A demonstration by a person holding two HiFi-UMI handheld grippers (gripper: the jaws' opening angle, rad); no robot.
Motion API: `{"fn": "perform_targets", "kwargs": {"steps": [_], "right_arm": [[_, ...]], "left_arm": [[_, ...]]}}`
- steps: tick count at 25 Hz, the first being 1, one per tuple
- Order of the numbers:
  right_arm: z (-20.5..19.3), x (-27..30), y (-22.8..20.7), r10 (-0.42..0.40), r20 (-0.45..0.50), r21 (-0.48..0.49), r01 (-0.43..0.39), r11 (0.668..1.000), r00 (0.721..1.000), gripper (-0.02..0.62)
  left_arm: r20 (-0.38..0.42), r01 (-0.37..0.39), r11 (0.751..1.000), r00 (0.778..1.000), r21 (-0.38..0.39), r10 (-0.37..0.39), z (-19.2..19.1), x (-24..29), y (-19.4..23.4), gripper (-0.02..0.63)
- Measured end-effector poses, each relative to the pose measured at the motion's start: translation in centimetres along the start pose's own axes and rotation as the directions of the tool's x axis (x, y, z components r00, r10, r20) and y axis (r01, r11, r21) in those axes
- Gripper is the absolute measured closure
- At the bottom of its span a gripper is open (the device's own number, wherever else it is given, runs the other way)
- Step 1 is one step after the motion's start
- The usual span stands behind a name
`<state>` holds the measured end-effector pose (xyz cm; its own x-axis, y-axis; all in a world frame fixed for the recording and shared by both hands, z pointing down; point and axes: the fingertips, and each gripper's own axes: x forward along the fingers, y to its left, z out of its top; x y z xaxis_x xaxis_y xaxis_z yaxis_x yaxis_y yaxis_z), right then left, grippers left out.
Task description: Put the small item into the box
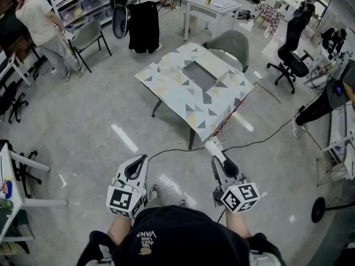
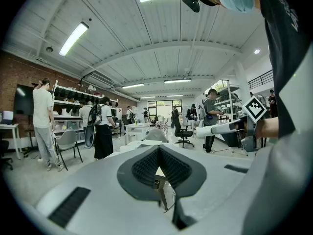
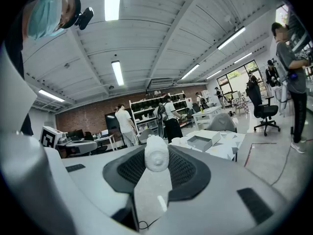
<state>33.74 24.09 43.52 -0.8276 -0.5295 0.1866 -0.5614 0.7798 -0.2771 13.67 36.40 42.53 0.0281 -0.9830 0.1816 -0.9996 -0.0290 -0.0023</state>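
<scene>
In the right gripper view, a small white roll (image 3: 156, 150) is pinched between the dark pads of my right gripper (image 3: 157, 158), which is shut on it. The head view shows that gripper (image 1: 212, 148) low at the right with the white roll (image 1: 209, 144) at its tip, short of the table's near corner. The open box (image 1: 199, 74), grey inside with white flaps, lies on the triangle-patterned table (image 1: 183, 101) ahead; in the right gripper view the box (image 3: 205, 141) shows at the right. My left gripper (image 1: 142, 159) is held low at the left, jaws (image 2: 158, 151) together with nothing between them.
A grey chair (image 1: 230, 41) stands behind the table. Black cables (image 1: 260, 140) run over the floor near the table's legs. A black office chair (image 1: 291, 60) is at the right, a white table (image 1: 211, 7) at the back, and people (image 1: 144, 15) stand at the back left.
</scene>
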Motion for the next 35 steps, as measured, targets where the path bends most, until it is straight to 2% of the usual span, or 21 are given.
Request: {"fn": "perform_targets", "kwargs": {"steps": [9, 18, 25, 28, 35], "right_arm": [[0.1, 2.5, 0.9, -0.011, 0.021, 0.057, 0.009, 0.998, 1.0, 0.469], [0.0, 6.5, 3.0, -0.06, 0.047, 0.088, 0.056, 0.995, 0.997, 0.468], [-0.5, 9.3, 5.7, -0.118, 0.074, 0.131, 0.108, 0.985, 0.99, 0.469], [-0.7, 9.9, 5.8, -0.142, 0.065, 0.153, 0.131, 0.98, 0.988, 0.469], [-0.3, 12.3, 4.3, -0.167, 0.046, 0.156, 0.158, 0.975, 0.985, 0.469]], "left_arm": [[0.004, 0.04, 0.999, 0.999, -0.015, -0.04, -0.1, 0.9, 2.7, 0.6], [-0.006, 0.152, 0.988, 0.988, 0.017, -0.152, -0.4, 2.4, 6.5, 0.6], [-0.024, 0.225, 0.973, 0.974, 0.049, -0.225, -0.8, 3.0, 11.1, 0.6], [-0.029, 0.223, 0.974, 0.974, 0.021, -0.223, -1.3, 4.0, 12.9, 0.6], [-0.038, 0.261, 0.965, 0.964, -0.01, -0.261, -1.7, 7.1, 14.0, 0.6]]}}
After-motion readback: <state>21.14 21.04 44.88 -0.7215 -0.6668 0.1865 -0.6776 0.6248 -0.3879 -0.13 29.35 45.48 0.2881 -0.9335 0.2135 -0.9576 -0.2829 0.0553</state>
